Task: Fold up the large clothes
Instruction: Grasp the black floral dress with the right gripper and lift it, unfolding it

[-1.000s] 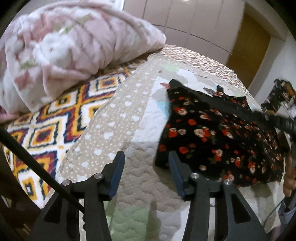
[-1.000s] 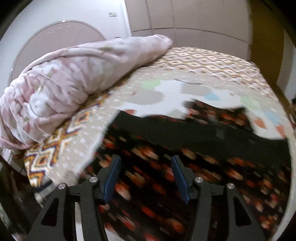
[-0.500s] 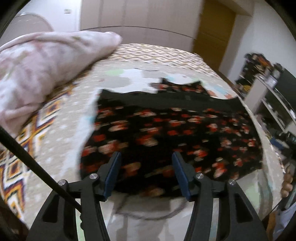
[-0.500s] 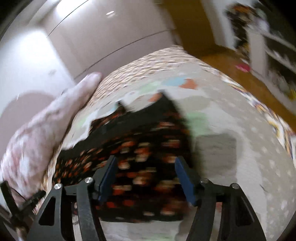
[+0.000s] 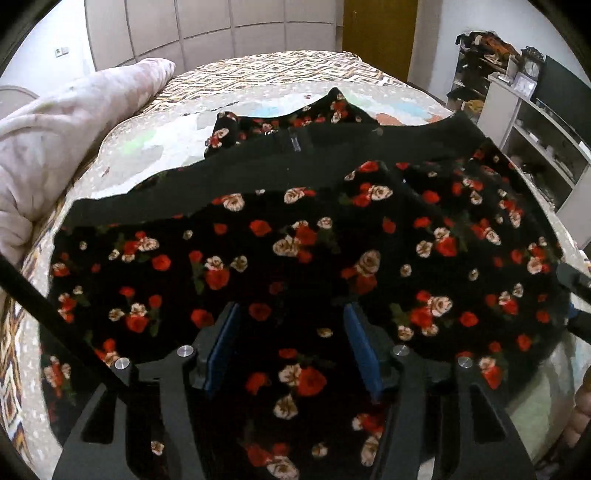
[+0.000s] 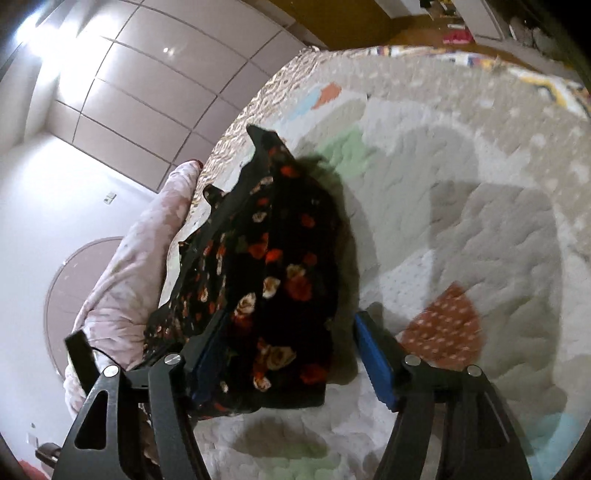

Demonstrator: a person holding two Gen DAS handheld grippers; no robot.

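Observation:
A black garment with red and cream roses [image 5: 295,251] lies spread on the quilted bed cover [image 5: 155,147], a plain black band along its far edge. My left gripper [image 5: 291,317] is open, hovering over the garment's near part with nothing between its blue pads. In the right wrist view the same garment [image 6: 273,266] runs away to the upper left. My right gripper [image 6: 288,332] is open over the garment's near right corner, its left pad above the cloth and its right pad over the bare quilt [image 6: 461,221].
A rolled pink floral duvet [image 5: 55,140] lies along the bed's left side, also in the right wrist view [image 6: 122,280]. Shelves with clutter [image 5: 532,122] stand right of the bed. A wooden door [image 5: 376,33] and white wardrobe panels [image 5: 207,26] lie beyond.
Both grippers have swung and moved in over the garment. The left one went from the bare quilt to above the cloth; the right one turned towards the garment's right corner.

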